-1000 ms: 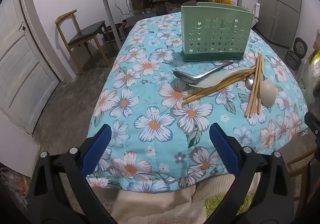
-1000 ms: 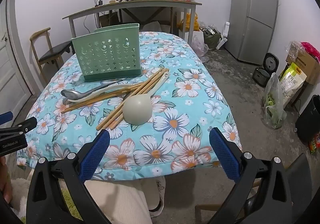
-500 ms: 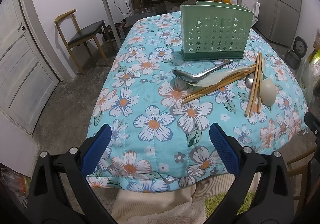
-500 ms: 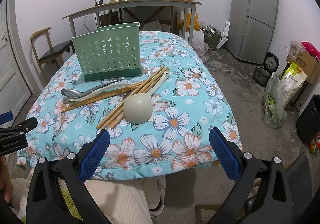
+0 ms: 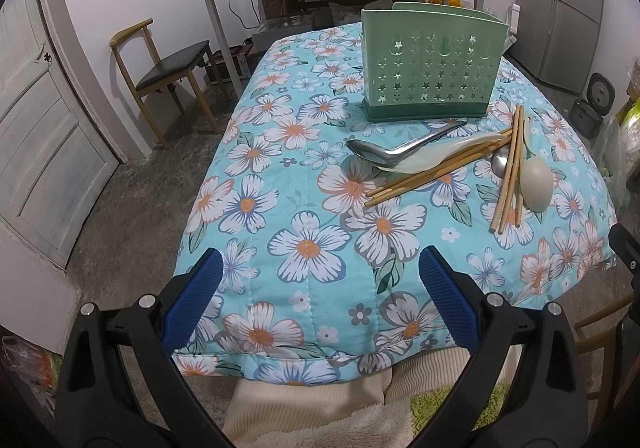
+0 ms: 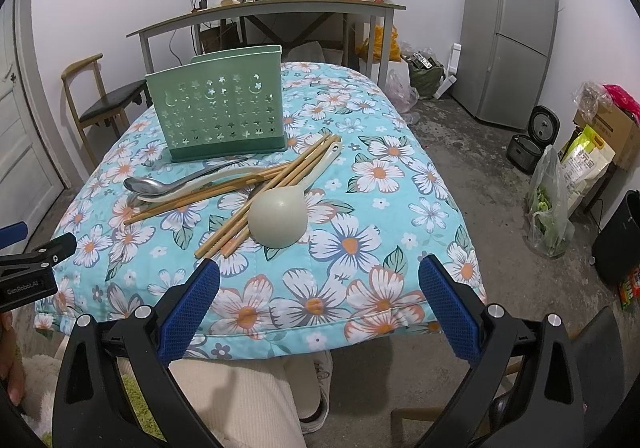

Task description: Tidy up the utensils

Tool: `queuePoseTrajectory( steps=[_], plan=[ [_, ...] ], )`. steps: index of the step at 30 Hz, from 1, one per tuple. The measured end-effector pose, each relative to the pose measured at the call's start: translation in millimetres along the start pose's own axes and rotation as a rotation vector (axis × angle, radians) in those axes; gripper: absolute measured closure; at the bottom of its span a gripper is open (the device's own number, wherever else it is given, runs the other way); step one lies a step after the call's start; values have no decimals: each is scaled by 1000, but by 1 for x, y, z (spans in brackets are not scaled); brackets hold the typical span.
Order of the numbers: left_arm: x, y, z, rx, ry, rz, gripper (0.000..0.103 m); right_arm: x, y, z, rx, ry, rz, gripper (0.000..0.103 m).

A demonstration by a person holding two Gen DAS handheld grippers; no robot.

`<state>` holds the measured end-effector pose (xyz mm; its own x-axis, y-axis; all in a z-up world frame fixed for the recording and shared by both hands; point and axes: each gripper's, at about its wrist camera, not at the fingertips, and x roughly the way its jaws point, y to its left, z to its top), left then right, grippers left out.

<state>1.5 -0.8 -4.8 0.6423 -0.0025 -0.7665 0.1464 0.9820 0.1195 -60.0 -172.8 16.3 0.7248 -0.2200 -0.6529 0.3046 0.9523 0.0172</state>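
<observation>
Two chopstick bundles (image 6: 236,200) cross, their near ends angled left of the ladle (image 6: 279,222).

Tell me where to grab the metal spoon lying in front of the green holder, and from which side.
Grip the metal spoon at mid-handle, coming straight down from above with the fingers across it. The handle is thin and lies nearly flat on a white spoon, beside the chopsticks, so a side approach would likely snag them. Its tip points toward the green utensil holder; the left hand-held gripper seems nearer.

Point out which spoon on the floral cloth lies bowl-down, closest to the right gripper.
The pale green plastic spoon: its round bowl is overturned, dome up, just ahead of the right gripper. The shiny metal spoon lies farther left, resting on a long cream spoon.
</observation>
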Motion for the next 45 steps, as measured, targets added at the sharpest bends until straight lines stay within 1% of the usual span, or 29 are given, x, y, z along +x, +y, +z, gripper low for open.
queuePoseTrajectory(
  steps=[30,31,35,42,45],
  plan=[
    [1,0,0,0,1,0,8,2,-1,1,3,-1,-2,6],
    [1,0,0,0,1,0,8,0,6,-3,5,1,-3,6],
    [7,2,3,0,5,-4,8,6,3,2,9,8,-8,6],
    [29,6,17,15,19,-6,8,21,5,9,10,29,3,6],
    [40,8,22,32,20,-24,8,29,8,12,8,23,15,6]
  ],
)
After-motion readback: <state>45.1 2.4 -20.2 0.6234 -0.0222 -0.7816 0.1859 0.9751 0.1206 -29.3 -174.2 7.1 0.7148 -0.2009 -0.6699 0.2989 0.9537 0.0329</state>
